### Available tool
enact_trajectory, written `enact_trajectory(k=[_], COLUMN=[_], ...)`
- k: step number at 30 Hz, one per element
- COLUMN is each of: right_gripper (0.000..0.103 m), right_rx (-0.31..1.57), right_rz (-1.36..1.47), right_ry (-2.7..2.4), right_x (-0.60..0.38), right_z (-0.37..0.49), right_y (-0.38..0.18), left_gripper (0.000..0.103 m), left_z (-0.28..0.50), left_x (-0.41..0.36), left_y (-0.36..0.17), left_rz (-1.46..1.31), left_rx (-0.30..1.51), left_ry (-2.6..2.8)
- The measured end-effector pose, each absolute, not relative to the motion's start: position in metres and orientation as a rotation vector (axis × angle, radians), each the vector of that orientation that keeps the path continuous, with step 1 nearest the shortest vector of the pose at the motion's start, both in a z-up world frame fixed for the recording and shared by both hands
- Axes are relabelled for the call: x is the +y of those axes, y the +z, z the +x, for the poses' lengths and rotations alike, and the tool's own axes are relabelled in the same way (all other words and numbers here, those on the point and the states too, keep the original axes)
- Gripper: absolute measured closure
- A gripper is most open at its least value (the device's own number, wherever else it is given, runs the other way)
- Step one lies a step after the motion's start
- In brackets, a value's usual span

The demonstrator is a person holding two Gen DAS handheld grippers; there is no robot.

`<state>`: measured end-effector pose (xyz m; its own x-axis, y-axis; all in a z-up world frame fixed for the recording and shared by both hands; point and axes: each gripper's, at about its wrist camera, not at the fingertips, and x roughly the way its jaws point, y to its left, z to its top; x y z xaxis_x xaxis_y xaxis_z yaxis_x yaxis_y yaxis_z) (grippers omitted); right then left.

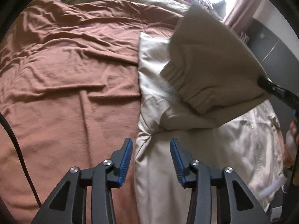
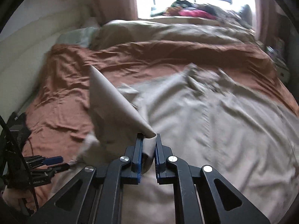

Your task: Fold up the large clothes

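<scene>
Beige garment [image 2: 214,123] cloth is pinched between the closed fingers of the right gripper [image 2: 149,149], which lift one corner so it can likely be carried over as a fold. The left gripper [image 1: 151,160] hovers with fingers apart, nothing between them, above the garment's near edge. The rest lies spread on the bed's rust-brown sheet [image 1: 65,65].

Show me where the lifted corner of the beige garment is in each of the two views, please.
Left wrist view: the lifted corner hangs at the right, pinched at its tip by the right claw near the right edge.
Right wrist view: the same corner rises left of centre, with its tip between the right claw's pads at lower centre.
Shared landmark: the rust-brown bedspread beneath the garment, left in both views.
</scene>
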<state>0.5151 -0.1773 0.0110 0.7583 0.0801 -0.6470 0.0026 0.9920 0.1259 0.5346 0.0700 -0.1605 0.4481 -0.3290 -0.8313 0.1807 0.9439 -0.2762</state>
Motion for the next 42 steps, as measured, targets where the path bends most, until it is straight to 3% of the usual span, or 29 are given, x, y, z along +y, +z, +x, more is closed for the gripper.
enact_trajectory(k=[7, 10, 15, 16, 18, 19, 20, 21, 30, 40, 42], right_gripper=[0.092, 0.091, 0.09, 0.086, 0.059, 0.029, 0.018, 0.014, 0.014, 0.014, 0.021], right_rx=[0.858, 0.843, 0.773, 0.761, 0.74, 0.728, 0.719, 0.717, 0.81, 0.92, 0.938], right_rz=[0.303, 0.335, 0.355, 0.335, 0.302, 0.288, 0.267, 0.249, 0.069, -0.085, -0.085], right_ry=[-0.037, -0.085, -0.097, -0.094, -0.054, -0.023, 0.01, 0.035, 0.135, 0.034, 0.027], right_x=[-0.222, -0.239, -0.25, -0.248, -0.236, -0.227, -0.214, -0.204, -0.124, -0.098, -0.102], right_z=[0.509, 0.498, 0.481, 0.479, 0.477, 0.477, 0.48, 0.482, 0.541, 0.616, 0.623], right_y=[-0.044, -0.044, -0.026, -0.021, -0.012, -0.009, -0.004, -0.002, -0.023, -0.072, -0.083], left_gripper=[0.07, 0.075, 0.075, 0.075, 0.075, 0.075, 0.075, 0.075, 0.075, 0.075, 0.075], left_z=[0.545, 0.547, 0.55, 0.55, 0.549, 0.548, 0.546, 0.545, 0.515, 0.489, 0.485], left_x=[0.063, 0.067, 0.074, 0.076, 0.075, 0.074, 0.074, 0.073, 0.088, 0.129, 0.136], left_y=[-0.181, -0.184, -0.185, -0.184, -0.181, -0.179, -0.176, -0.172, -0.138, -0.138, -0.141], left_rz=[-0.136, -0.124, -0.153, -0.171, -0.189, -0.193, -0.197, -0.198, -0.192, -0.217, -0.23], left_rx=[1.102, 1.108, 1.107, 1.107, 1.104, 1.1, 1.094, 1.093, 1.048, 1.062, 1.068], left_ry=[-0.278, -0.249, -0.231, -0.231, -0.236, -0.239, -0.243, -0.247, -0.232, -0.113, -0.094])
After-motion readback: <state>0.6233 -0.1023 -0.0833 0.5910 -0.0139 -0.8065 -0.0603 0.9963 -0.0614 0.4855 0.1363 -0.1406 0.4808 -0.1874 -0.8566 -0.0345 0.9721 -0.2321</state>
